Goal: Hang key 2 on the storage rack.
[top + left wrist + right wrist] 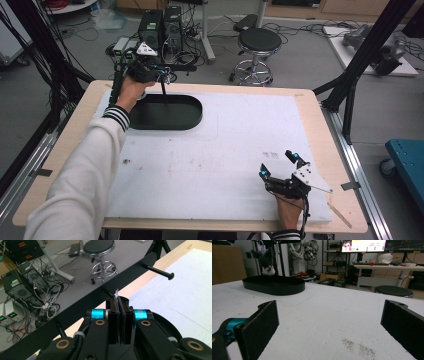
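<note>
My left gripper (162,76) is held at the table's far left, above the back edge of a black oval tray (195,119). Its jaws (119,300) are shut on a thin clear strip (116,293) that sticks up between the pads. I cannot tell what the strip belongs to. A black bar (82,307) with pegs (161,272) runs just beyond the fingertips. A dark plush toy (268,261) with a white face hangs above the tray (274,287). My right gripper (277,163) rests on the white mat near the front right, open (330,315) with nothing between its pads.
A white mat (210,150) covers most of the wooden table (320,130). A thin black post (163,89) stands at the tray's back edge. Beyond the table are a black stool (257,42), computer cases (160,27) and loose cables on the floor.
</note>
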`<action>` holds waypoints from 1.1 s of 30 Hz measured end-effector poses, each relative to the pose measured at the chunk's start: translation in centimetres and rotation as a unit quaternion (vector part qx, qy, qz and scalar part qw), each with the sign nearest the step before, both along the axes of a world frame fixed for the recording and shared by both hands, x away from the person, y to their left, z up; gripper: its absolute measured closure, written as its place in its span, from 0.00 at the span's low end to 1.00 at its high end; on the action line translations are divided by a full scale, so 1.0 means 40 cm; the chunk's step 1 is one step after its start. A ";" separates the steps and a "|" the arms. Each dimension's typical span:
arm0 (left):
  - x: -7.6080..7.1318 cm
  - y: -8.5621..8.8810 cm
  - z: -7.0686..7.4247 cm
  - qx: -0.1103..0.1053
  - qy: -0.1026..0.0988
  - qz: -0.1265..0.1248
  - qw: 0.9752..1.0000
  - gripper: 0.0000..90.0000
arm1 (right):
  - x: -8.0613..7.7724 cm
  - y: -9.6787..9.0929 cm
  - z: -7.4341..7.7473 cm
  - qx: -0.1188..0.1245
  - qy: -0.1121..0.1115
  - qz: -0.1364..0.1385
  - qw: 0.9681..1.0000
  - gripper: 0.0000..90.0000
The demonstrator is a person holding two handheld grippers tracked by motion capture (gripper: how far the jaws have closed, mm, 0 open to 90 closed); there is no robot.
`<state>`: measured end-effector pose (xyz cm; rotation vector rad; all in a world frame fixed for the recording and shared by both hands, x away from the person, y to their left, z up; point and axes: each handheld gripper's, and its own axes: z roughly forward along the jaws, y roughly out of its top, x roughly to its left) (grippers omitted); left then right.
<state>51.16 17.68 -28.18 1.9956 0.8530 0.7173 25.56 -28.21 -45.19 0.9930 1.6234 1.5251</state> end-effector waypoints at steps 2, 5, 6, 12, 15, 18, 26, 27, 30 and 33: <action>0.000 0.002 0.002 -0.006 -0.005 0.004 1.000 0.95 | 0.000 0.000 0.000 0.000 0.000 0.000 1.000 0.01; 0.000 0.005 0.003 -0.004 -0.008 0.010 1.000 0.87 | 0.001 0.000 0.000 -0.002 0.001 0.001 1.000 0.01; 0.000 0.007 0.003 -0.003 -0.007 0.011 1.000 0.87 | 0.001 0.001 0.000 -0.002 0.000 0.000 1.000 0.01; -0.001 0.026 0.009 -0.035 -0.008 0.026 0.999 0.62 | 0.001 0.001 0.000 -0.004 -0.001 0.000 1.000 0.01; 0.000 0.036 0.006 -0.054 -0.002 0.010 0.999 0.52 | 0.001 0.001 0.000 -0.005 -0.002 0.000 1.000 0.01; -0.003 0.044 0.010 -0.083 -0.002 -0.009 0.997 0.39 | 0.000 0.001 0.000 -0.004 0.001 0.001 1.000 0.01; -0.047 0.067 0.039 -0.158 0.004 -0.066 0.985 0.03 | 0.001 0.002 0.000 -0.006 -0.001 0.003 1.000 0.01; -0.053 0.070 0.041 -0.164 0.004 -0.070 0.984 0.02 | 0.001 0.002 0.000 -0.007 -0.002 0.003 1.000 0.01; -0.080 0.083 0.049 -0.164 -0.001 -0.078 0.983 0.02 | 0.001 0.002 0.000 -0.007 -0.002 0.003 1.000 0.01; -0.101 0.094 0.053 -0.164 -0.004 -0.087 0.983 0.02 | 0.001 0.001 0.000 -0.007 -0.002 0.003 1.000 0.01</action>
